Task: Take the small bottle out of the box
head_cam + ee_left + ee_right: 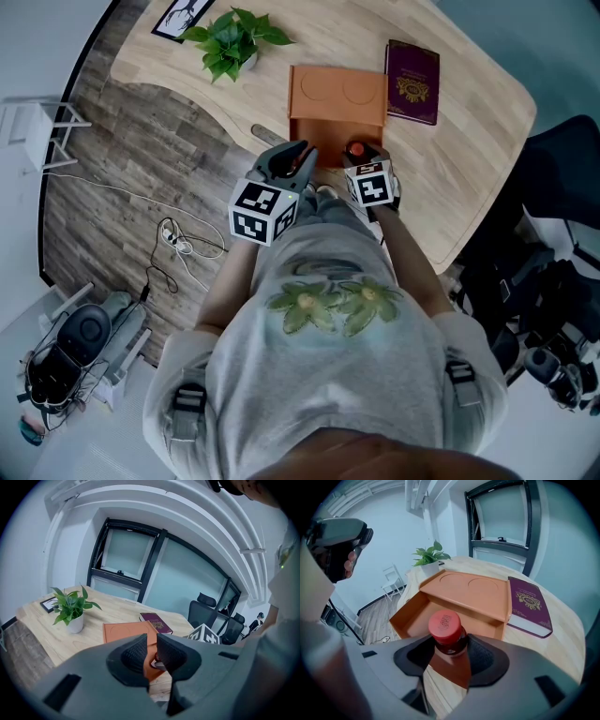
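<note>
The small bottle point(446, 629), dark with a red cap point(355, 150), stands upright between the pads of my right gripper point(449, 652), which is shut on its neck. It hangs just at the near wall of the orange box point(421, 612), whose lid point(471, 594) lies folded back. In the head view my right gripper point(364, 159) is at the box's point(337, 120) front right. My left gripper point(298, 161) hovers at the box's front left with its jaws nearly together and nothing between them. Through its jaws point(151, 652) I glimpse the box point(126, 631).
A purple booklet point(412, 81) lies right of the box. A potted plant point(231, 41) and a framed picture point(183, 17) stand at the table's far left. The wooden table's point(469, 141) curved edge is close to my body. Cables point(173, 239) lie on the floor; office chairs point(202, 609) stand behind.
</note>
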Motion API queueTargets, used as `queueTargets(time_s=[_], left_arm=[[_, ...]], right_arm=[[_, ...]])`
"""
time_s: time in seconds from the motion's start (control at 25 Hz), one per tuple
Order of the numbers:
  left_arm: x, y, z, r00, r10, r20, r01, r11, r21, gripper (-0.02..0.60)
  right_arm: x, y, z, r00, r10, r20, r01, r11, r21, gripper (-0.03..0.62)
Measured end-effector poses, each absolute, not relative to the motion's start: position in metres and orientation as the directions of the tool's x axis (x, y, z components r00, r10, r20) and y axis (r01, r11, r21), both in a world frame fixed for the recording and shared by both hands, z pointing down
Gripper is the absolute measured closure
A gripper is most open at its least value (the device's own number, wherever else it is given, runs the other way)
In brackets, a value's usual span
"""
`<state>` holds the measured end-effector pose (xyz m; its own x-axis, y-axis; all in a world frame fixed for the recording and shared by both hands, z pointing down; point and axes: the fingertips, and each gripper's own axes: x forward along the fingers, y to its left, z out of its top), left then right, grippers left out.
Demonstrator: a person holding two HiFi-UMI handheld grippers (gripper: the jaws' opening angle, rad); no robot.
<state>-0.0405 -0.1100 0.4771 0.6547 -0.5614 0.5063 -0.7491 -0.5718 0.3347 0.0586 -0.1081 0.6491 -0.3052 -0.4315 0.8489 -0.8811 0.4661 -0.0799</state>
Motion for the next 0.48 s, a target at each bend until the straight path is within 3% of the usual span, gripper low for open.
queueTargets(time_s=[0.48], left_arm=[[-0.043,-0.111,0.474,0.660,-0.564,0.497,-0.746,-0.574,0.338,0.512]], right_arm=[[0.057,-0.109,0.628,-0.313,-0.460,0.831,-0.888,0.453,-0.084,0.379]])
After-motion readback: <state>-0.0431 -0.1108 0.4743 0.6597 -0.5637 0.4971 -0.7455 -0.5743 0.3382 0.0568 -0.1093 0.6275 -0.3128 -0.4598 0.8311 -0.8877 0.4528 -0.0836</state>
